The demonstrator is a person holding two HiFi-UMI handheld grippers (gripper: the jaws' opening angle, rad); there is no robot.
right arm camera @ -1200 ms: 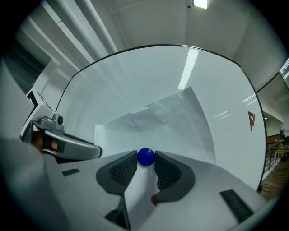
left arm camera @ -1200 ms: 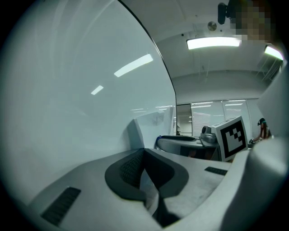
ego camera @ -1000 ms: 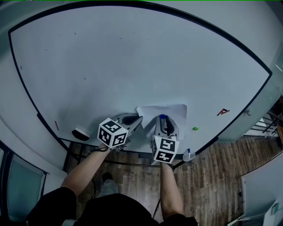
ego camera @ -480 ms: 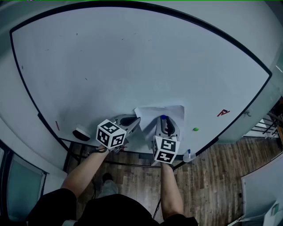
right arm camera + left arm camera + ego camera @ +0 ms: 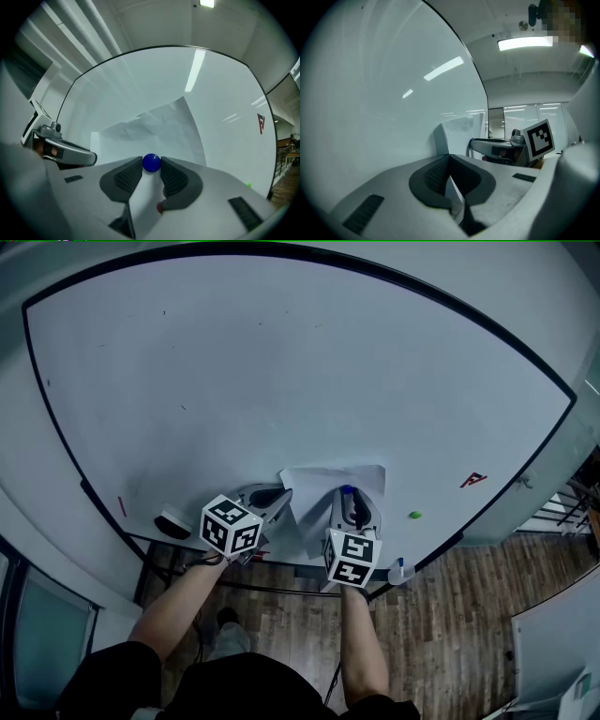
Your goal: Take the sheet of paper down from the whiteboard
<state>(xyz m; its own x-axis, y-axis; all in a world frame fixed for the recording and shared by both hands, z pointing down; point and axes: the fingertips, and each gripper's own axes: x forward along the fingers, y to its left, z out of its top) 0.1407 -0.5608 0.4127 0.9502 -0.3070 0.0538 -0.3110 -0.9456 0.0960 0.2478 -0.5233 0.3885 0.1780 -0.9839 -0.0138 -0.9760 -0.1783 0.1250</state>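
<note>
A wide whiteboard (image 5: pixel 281 381) in a black frame filled the scene, with wood floor (image 5: pixel 487 587) below it. Low on the board, near the person, hung the sheet of paper (image 5: pixel 328 480): white, blank and creased, its left edge peeled off the surface. The left gripper (image 5: pixel 449 174) was clamped tight on that edge. The right gripper (image 5: pixel 151 165) pinched a blue magnet (image 5: pixel 345 489) resting on the sheet. Further right sat a small red mark (image 5: pixel 473 479), possibly an A, and a green dot (image 5: pixel 414 514).
</note>
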